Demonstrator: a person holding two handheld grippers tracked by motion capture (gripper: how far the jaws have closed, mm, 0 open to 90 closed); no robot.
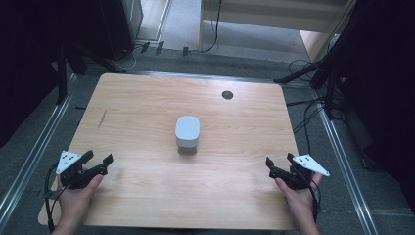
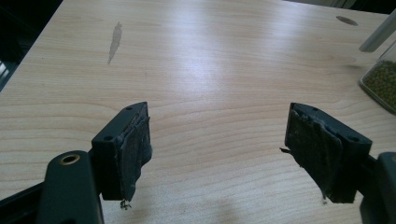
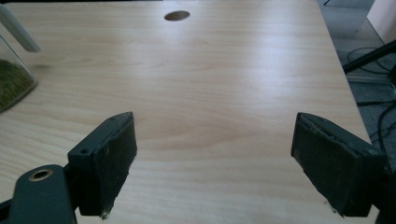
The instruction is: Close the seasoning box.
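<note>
While both grippers rest apart at the near table (image 1: 147, 103) corners, left gripper (image 1: 95, 161) and right gripper (image 1: 280, 165) both wide and empty, no step appears begun. The lidded jar (image 1: 187, 131) stands mid-table, well clear of both; any next move calls for a reach inward.

Lidded container (image 1: 187, 132) of green beans mid-table (image 1: 147, 112), round hole (image 1: 227, 95).

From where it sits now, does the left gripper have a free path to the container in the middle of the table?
Probably yes. The left gripper is open, and only bare table lies between it and the white-lidded container.
</note>
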